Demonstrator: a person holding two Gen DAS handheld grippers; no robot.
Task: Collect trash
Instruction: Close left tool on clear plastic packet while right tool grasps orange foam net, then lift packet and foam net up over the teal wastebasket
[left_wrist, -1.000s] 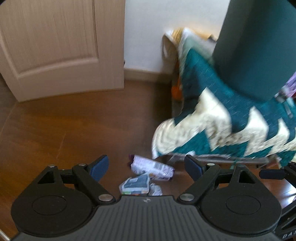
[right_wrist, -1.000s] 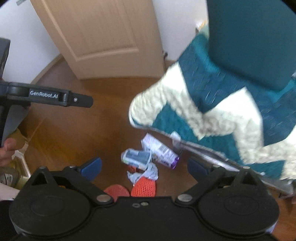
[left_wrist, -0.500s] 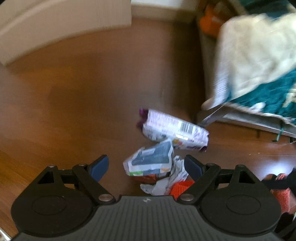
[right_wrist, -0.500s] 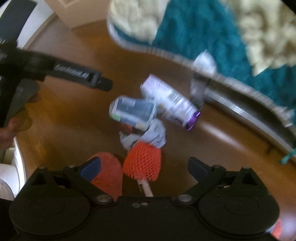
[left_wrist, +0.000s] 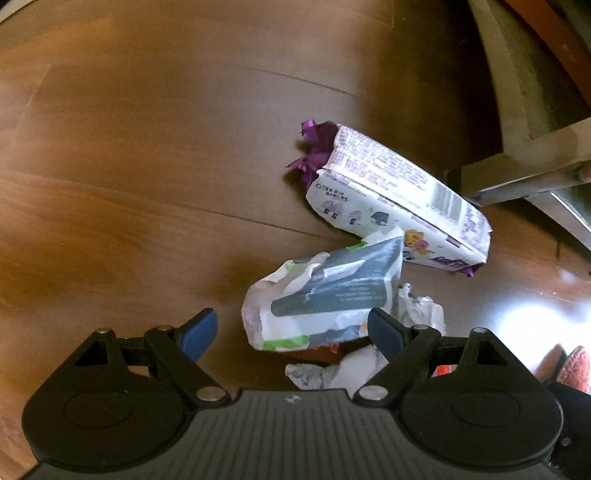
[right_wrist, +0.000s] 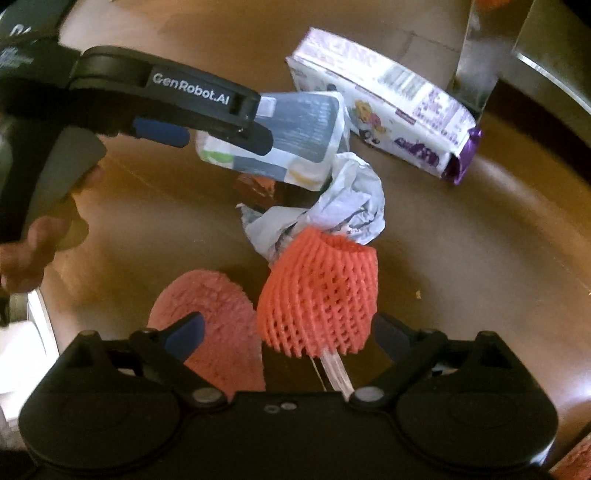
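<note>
I held my left gripper (left_wrist: 290, 330) wide over the grey-and-white wrapper (left_wrist: 325, 295) (nothing gripped), straddling it; my right gripper (right_wrist: 288, 332), equally open and empty, flanked the orange foam net (right_wrist: 319, 295) on the floor (left_wrist: 147, 166).

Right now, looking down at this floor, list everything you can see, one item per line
Snack packet: one, white and purple, floor by the metal frame.
Grey pouch: one, grey, white and green, leaning against the packet.
Crumpled paper: one, white-grey, beside the pouch.
Foam net: one, orange, nearest the right gripper.
Slipper: one seen here, pink, floor beside the net.
Metal frame: one, grey, far side.
Floor: brown wood.
Left gripper: open, over the pouch.
Right gripper: open, over the net.
Hand: one, on the left handle.
</note>
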